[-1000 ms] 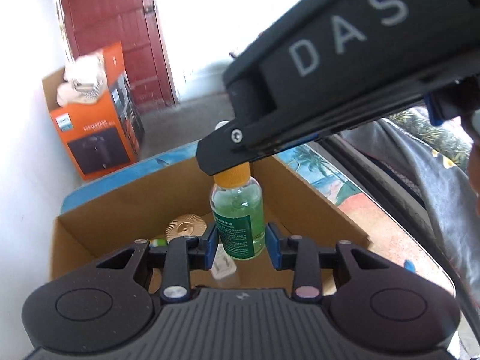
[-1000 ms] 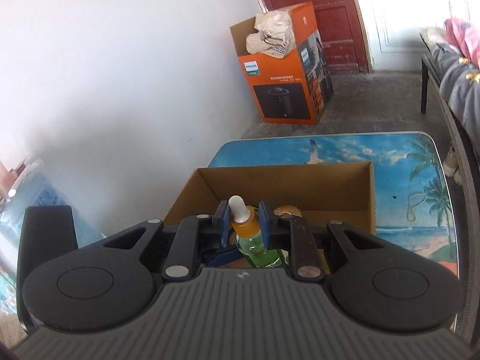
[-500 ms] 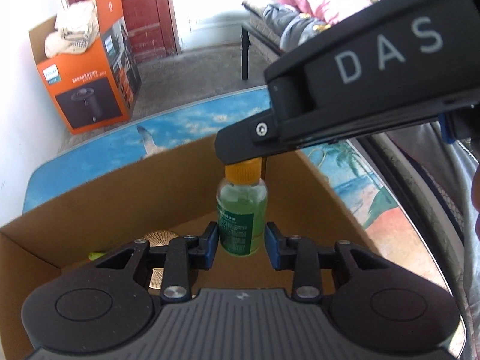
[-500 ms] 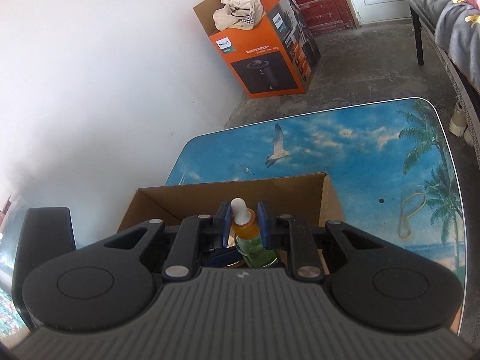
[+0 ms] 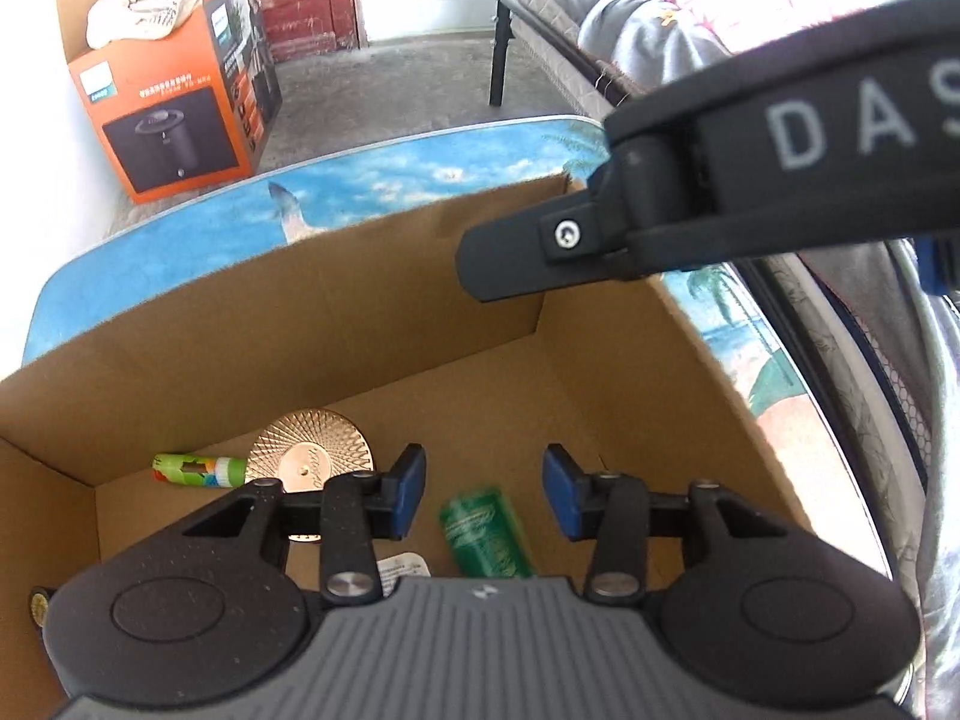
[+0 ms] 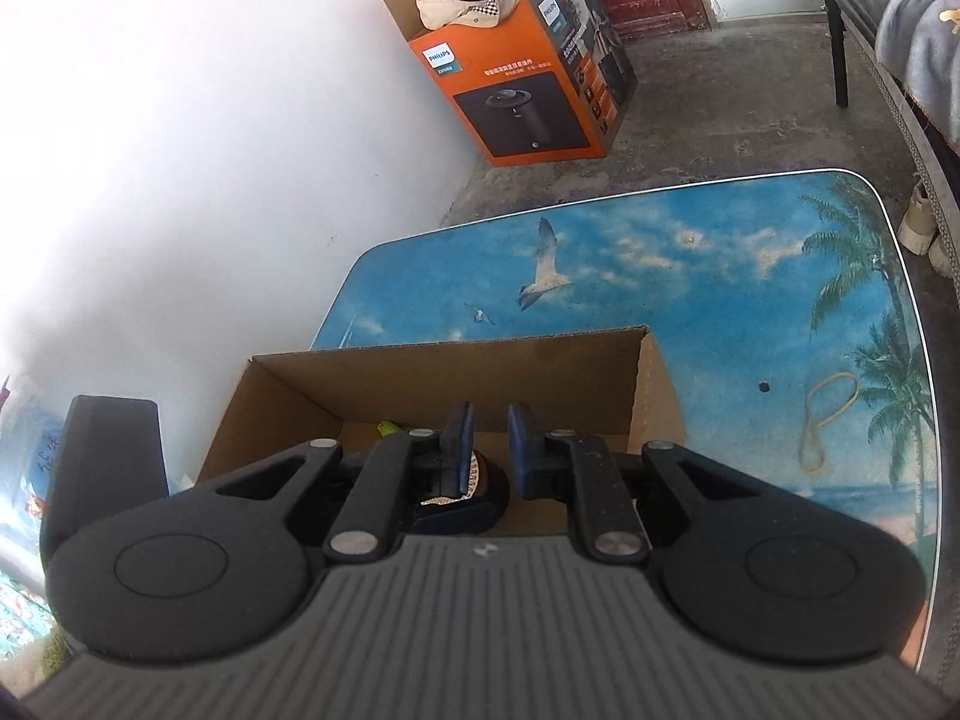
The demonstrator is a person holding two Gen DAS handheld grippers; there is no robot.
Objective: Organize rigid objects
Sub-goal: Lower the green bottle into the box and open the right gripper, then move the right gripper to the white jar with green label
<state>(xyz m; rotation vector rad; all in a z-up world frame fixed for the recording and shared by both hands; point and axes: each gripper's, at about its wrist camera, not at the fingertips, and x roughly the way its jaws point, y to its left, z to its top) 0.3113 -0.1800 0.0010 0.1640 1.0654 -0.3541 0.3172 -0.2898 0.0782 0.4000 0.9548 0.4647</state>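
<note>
A green bottle (image 5: 486, 531) lies on its side on the floor of the cardboard box (image 5: 360, 312), its cap end hidden under my left gripper's body. My left gripper (image 5: 483, 480) hangs just above it with jaws opening and blue pads clear of the bottle. My right gripper (image 6: 489, 444) is over the same box, shut with nothing between its pads. Its black body (image 5: 720, 198) crosses the upper right of the left wrist view. A gold patterned disc (image 5: 312, 444) and a green tube (image 5: 198, 471) lie at the box's left.
The box (image 6: 450, 372) sits on a table with a beach print (image 6: 720, 276), where a rubber band (image 6: 828, 420) lies. An orange carton (image 6: 522, 90) stands on the floor by the white wall. A bed with bedding (image 5: 630, 30) runs along the right.
The bottle was held upright by both grippers, the right on its cap. Now it lies on the box floor, released. The left jaws have widened and both grippers have sunk toward the box.
</note>
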